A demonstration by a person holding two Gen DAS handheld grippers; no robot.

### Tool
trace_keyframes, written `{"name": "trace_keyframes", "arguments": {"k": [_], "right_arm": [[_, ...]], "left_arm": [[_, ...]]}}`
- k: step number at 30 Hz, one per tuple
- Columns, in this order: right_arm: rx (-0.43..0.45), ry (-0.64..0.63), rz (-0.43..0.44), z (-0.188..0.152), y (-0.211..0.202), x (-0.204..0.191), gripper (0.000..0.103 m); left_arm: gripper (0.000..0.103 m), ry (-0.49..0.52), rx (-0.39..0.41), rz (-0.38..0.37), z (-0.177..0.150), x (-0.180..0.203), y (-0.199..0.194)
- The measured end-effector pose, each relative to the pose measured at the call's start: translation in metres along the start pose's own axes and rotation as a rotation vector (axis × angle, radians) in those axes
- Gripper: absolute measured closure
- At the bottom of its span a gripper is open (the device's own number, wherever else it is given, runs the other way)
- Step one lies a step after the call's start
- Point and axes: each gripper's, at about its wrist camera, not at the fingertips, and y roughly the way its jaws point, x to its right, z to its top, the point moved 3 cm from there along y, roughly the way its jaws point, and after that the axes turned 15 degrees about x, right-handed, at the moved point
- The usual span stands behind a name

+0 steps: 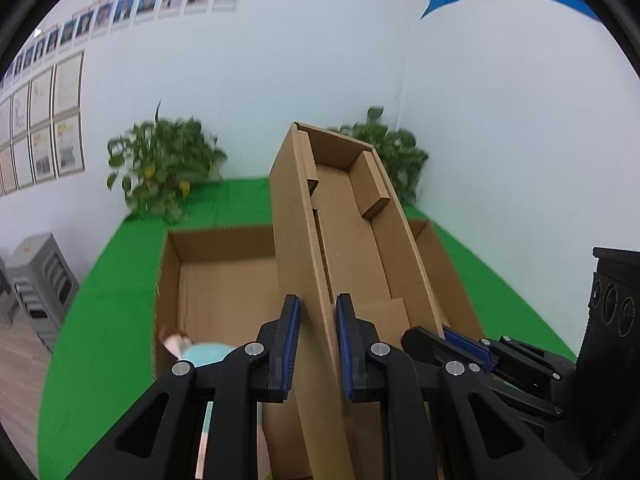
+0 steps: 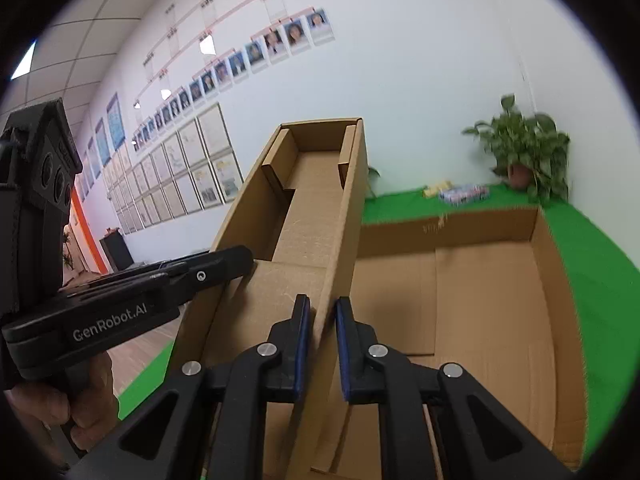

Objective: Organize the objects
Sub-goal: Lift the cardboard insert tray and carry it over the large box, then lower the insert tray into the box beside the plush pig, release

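A long, narrow open cardboard box [image 1: 348, 232] is held tilted up above a large open cardboard box [image 1: 224, 276] on the green table. My left gripper [image 1: 317, 344] is shut on the narrow box's left wall. My right gripper [image 2: 322, 344] is shut on its right wall [image 2: 340, 248]; it also shows in the left wrist view [image 1: 468, 344]. The left gripper shows in the right wrist view [image 2: 168, 284]. A light blue object with a doll-like head [image 1: 192, 350] lies in the large box's near left corner, partly hidden by my fingers.
The large box's floor [image 2: 480, 304] shows in the right wrist view. Potted plants [image 1: 164, 168] [image 2: 524, 156] stand at the back against the wall. Small coloured packets [image 2: 460, 192] lie on the green cloth [image 2: 592, 248] behind the box. A grey unit [image 1: 40, 280] stands left of the table.
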Motion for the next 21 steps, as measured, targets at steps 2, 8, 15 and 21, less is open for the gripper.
{"name": "trace_keyframes", "arguments": {"k": [2,8,15,21], "right_arm": [[-0.038,0.006,-0.013,-0.014,0.012,0.007,0.091],[-0.164,0.043,-0.027,-0.061,0.041,0.018,0.091],[-0.237,0.061,-0.105,-0.089,0.059,0.021,0.095],[-0.289,0.114,-0.155,-0.109,0.071,0.033,0.096]], "left_arm": [[0.089,-0.022,-0.057,0.01,-0.021,-0.008,0.023],[0.089,-0.055,-0.167,0.058,-0.08,-0.027,0.061],[0.089,-0.017,-0.248,0.1,-0.122,-0.036,0.093],[0.09,0.02,-0.297,0.11,-0.156,-0.039,0.104]]}}
